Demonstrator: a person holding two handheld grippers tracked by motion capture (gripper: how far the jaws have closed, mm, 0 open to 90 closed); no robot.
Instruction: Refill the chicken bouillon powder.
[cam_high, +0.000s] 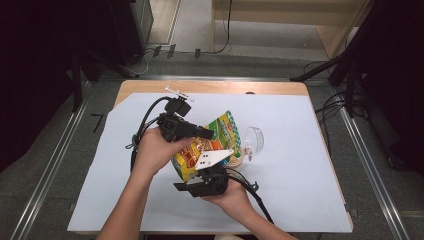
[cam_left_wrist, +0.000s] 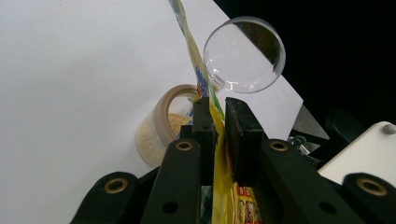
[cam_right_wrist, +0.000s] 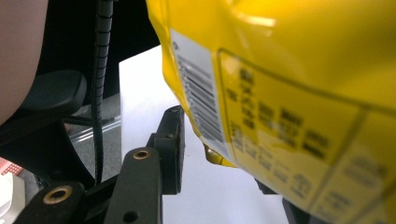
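A yellow, green and orange snack bag (cam_high: 216, 142) is held up over the middle of the table. My left gripper (cam_high: 209, 133) comes in from the left and is shut on the bag's upper edge; in the left gripper view its jaws (cam_left_wrist: 217, 109) pinch the yellow film (cam_left_wrist: 220, 182). My right gripper (cam_high: 202, 176) sits under the bag's lower end with a grey plate on top. In the right gripper view the bag's barcoded back (cam_right_wrist: 289, 93) lies between the jaws (cam_right_wrist: 224, 156). The left finger (cam_right_wrist: 170, 140) stands a little off it, and the other finger is mostly hidden.
A small tan jar (cam_left_wrist: 156, 130) with pale grains stands open behind the bag, also seen as the jar (cam_high: 236, 161). A clear round lid (cam_high: 254, 139) (cam_left_wrist: 243, 53) lies just right of it. A white sheet (cam_high: 300, 190) covers the wooden table (cam_high: 210, 86).
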